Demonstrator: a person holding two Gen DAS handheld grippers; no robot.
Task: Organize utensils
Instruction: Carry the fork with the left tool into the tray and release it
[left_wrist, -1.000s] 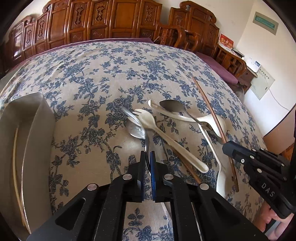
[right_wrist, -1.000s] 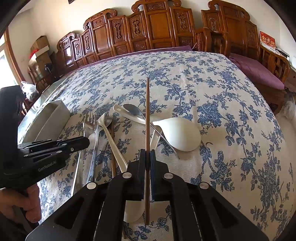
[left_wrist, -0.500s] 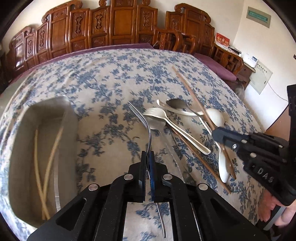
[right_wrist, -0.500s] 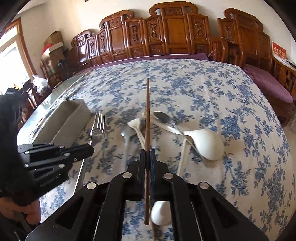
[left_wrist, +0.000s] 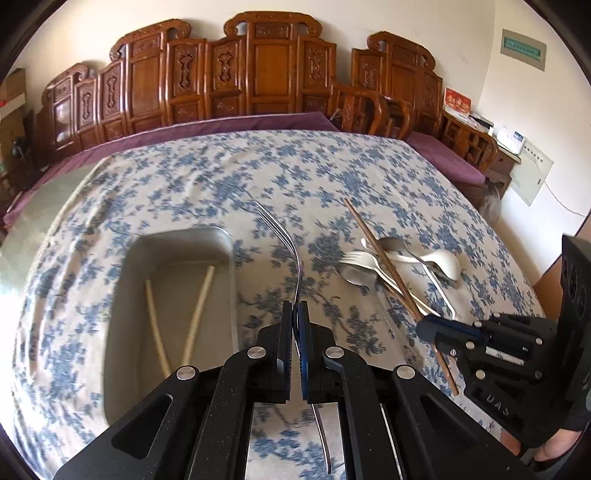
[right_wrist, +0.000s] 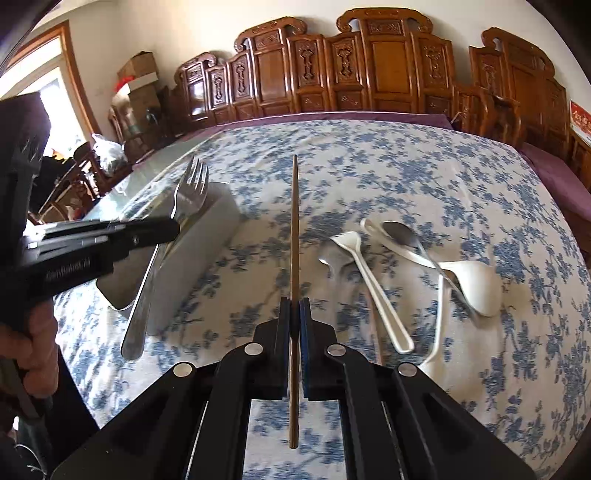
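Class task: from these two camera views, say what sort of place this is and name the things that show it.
Probably a home dining or sitting room: a table under a blue floral tablecloth, carved wooden chairs along the wall, and stacked cardboard boxes by a window.

We see the tray (left_wrist: 177, 251) on the cloth (left_wrist: 221, 177) at left with two chopsticks (left_wrist: 195, 314) crossed inside, the utensil heap (left_wrist: 399, 266) well apart to its right, and chairs (left_wrist: 258, 74) behind the table.
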